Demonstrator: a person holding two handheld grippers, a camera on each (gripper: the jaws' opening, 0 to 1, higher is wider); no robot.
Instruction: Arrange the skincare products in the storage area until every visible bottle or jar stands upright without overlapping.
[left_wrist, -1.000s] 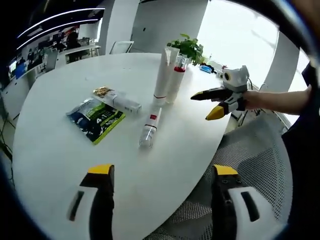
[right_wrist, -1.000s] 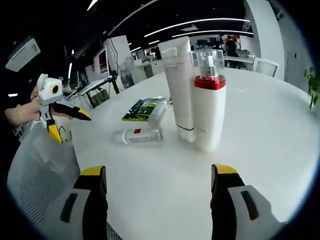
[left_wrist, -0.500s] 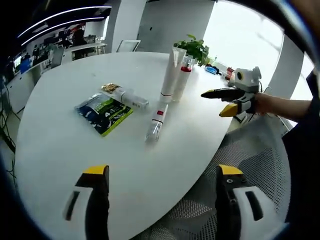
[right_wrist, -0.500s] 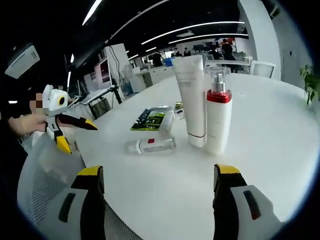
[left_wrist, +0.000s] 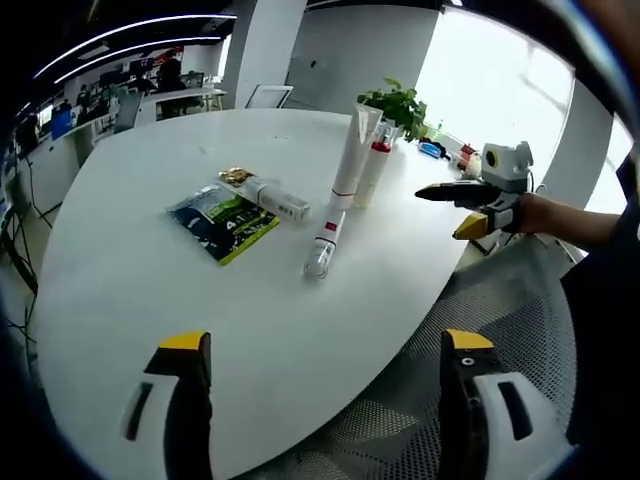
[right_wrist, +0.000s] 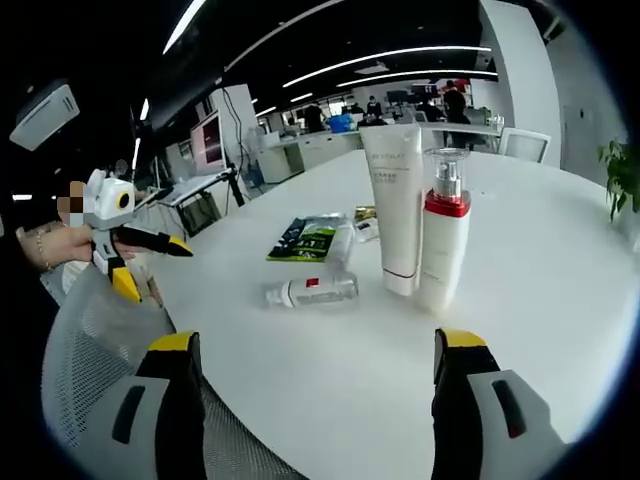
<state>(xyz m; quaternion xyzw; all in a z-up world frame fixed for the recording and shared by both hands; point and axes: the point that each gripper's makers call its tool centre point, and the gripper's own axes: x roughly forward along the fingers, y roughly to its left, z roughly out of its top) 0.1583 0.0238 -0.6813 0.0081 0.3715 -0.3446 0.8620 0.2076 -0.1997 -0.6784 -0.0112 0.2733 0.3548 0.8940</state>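
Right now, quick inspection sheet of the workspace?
Surface: white table, mostly bare.
Job's things: white tube and pump bottle upright, side by side; small clear bottle lying on its side.
Clutter: green packet flat, a boxed tube beside it.
Grippers: left gripper and right gripper both open, empty, held off the table edge.
Cables: nothing seen.
Surroundings: mesh chair, potted plant, office desks behind.

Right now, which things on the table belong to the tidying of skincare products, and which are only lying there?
Job: white tube, upright; pump bottle, upright beside it; small clear bottle, lying on its side.

Lying about: green packet; boxed item beside it; potted plant.
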